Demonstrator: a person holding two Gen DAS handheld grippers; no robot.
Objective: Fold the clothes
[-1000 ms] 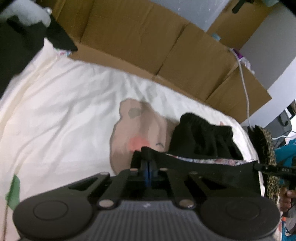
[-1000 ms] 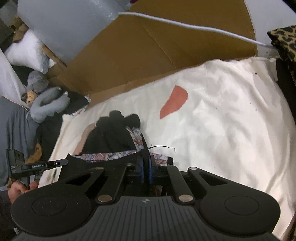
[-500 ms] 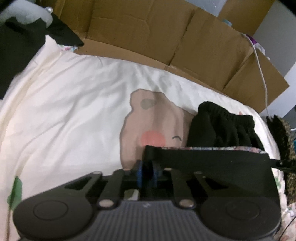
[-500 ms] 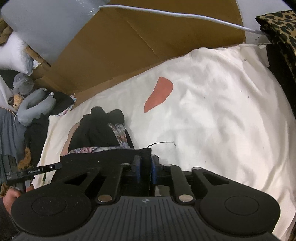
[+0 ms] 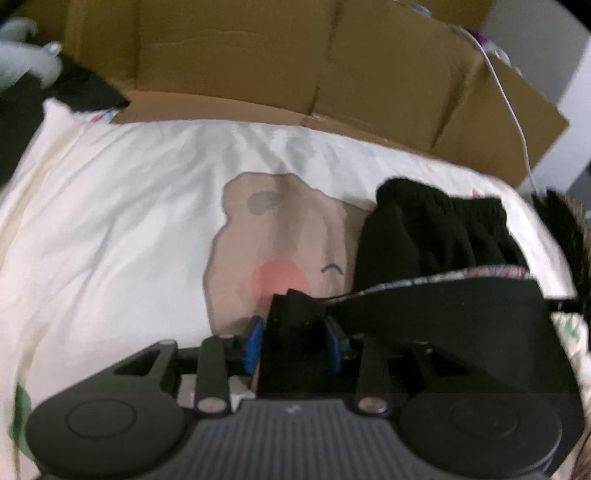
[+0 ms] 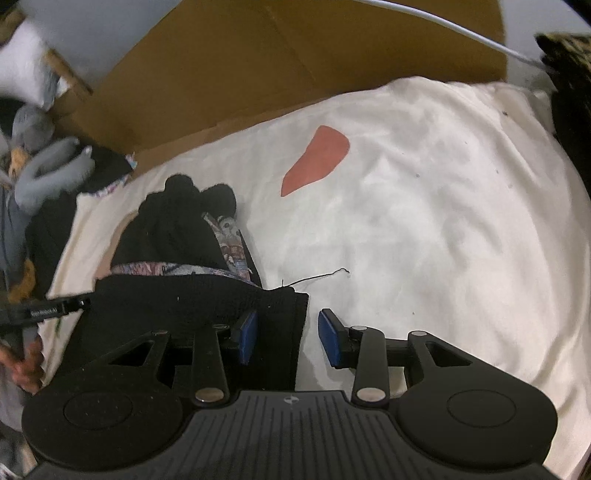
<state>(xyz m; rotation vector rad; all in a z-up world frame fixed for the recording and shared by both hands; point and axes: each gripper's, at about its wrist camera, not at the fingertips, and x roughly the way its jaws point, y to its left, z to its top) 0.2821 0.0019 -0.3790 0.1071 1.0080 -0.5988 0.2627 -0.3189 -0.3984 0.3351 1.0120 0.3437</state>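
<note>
Wide stretch of cream bedsheet printed with a tan bear face (image 5: pixel 110 229) filling the left and centre of the left wrist view, bare and wrinkled. Brown corrugated cardboard wall (image 5: pixel 332 66) closing off the top of that frame along the sheet's far edge; same cardboard across the top of the right wrist view, with a white cable (image 6: pixel 461 26) crossing its upper right. Broad bare sheet at centre and right of the right wrist view, carrying an orange-red printed patch (image 6: pixel 317 158). Grey plush toy (image 6: pixel 44 162) at the left edge there.

Black knit garment with a patterned multicoloured lining (image 5: pixel 436 236) lying bunched on the sheet at right of centre in the left view, left of centre in the right view, its near hem lifted in a taut band.

Left tool (image 5: pixel 293 343) with blue pads parted, a fold of the black hem sitting between them. Right tool (image 6: pixel 288 338) spread wide, hem corner lying against the left pad only, a loose black thread trailing from it.
</note>
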